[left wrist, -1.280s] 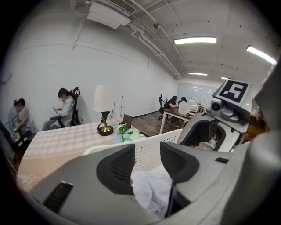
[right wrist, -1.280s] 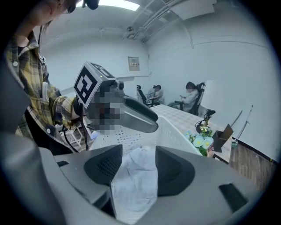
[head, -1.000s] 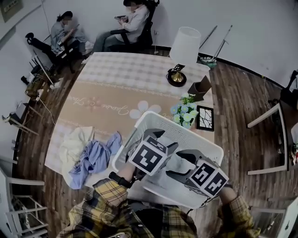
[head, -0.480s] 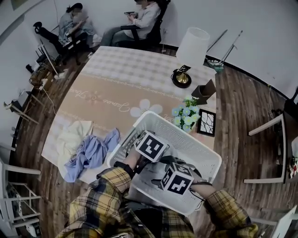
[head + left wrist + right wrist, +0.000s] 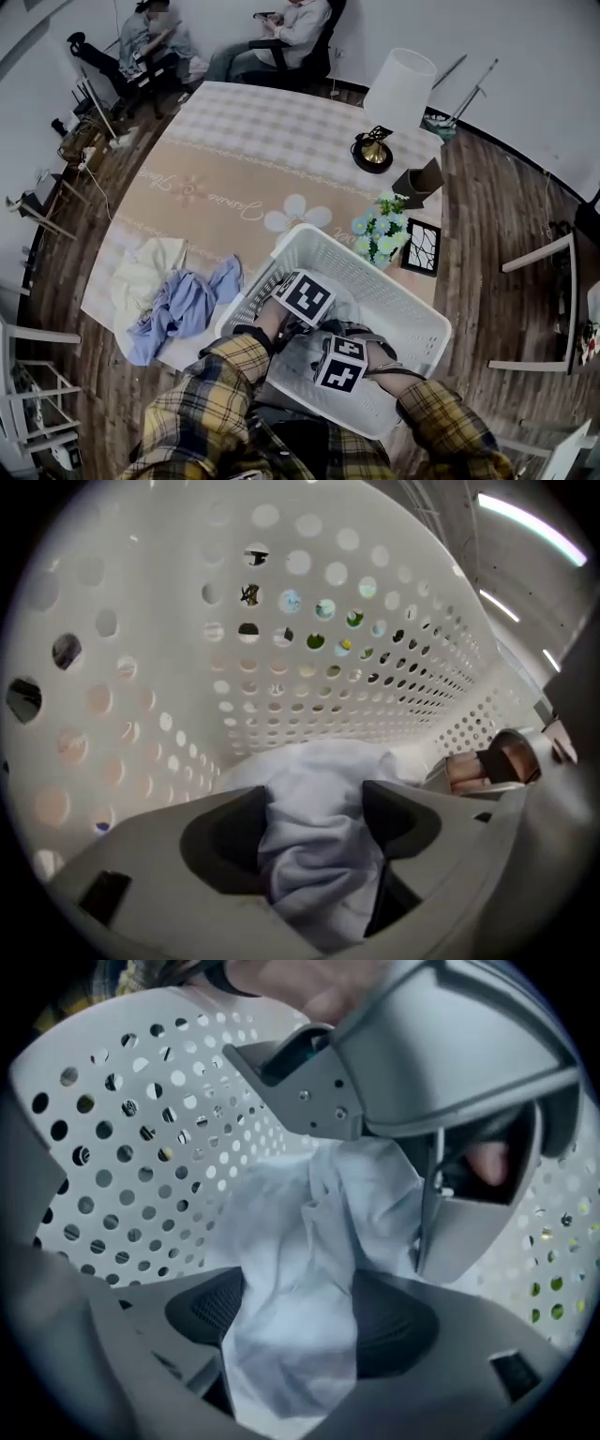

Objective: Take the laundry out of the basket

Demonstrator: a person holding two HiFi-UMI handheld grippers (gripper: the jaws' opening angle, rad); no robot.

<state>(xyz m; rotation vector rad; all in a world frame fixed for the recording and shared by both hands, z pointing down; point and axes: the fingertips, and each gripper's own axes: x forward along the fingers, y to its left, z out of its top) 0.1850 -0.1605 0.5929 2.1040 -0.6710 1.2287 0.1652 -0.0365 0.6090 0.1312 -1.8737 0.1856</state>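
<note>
A white perforated laundry basket (image 5: 410, 308) stands at the table's near edge. Both grippers reach down into it; in the head view only their marker cubes show, the left one (image 5: 305, 297) and the right one (image 5: 340, 364). A pale blue-white garment (image 5: 323, 771) lies crumpled on the basket floor. My left gripper (image 5: 314, 822) has just been opening and stands open, with a fold of that garment between its jaws. My right gripper (image 5: 295, 1312) has likewise been opening and stands open over the same garment (image 5: 309, 1232), cloth bunched between its pads. The left gripper's body (image 5: 441, 1072) hangs close above it.
A blue garment (image 5: 187, 305) and a cream one (image 5: 145, 277) lie heaped on the table left of the basket. Behind the basket stand flowers (image 5: 380, 234), a picture frame (image 5: 422, 248), a small box (image 5: 419, 180) and a lamp (image 5: 398, 89). Two people sit beyond the table's far end.
Both grippers have sunk from above the basket's rim down into the basket, and the right one has come in closer to the left.
</note>
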